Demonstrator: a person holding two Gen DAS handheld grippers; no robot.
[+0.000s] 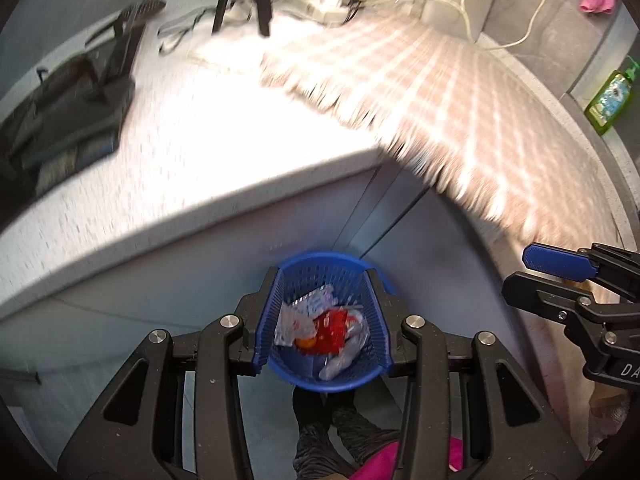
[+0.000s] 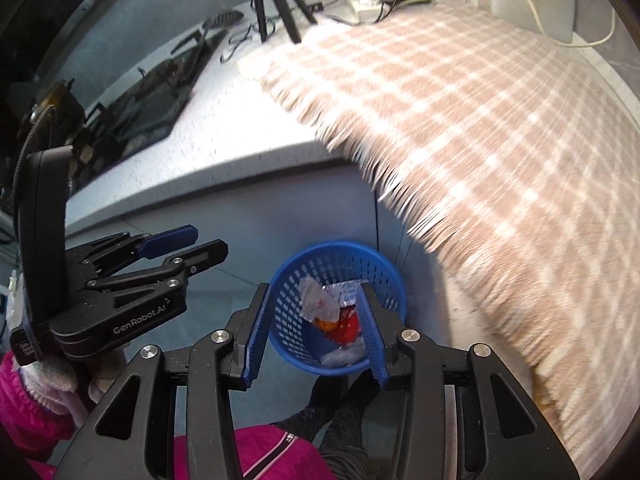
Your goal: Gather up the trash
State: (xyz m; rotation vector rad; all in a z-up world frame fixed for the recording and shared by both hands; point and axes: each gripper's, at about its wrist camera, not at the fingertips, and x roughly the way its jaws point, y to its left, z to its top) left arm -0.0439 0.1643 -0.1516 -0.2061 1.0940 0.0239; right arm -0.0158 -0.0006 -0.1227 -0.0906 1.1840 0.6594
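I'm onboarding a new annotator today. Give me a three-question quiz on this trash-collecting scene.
1. True or false: the blue basket stands on the countertop.
2. Which lies in the basket? A) a red wrapper B) a green bottle C) a black bag
3. Fill in: the checked cloth hangs over the counter's ____.

Key: 1. False, it sits on the floor below, holding the red wrapper and crumpled plastic. 2. A. 3. Edge.
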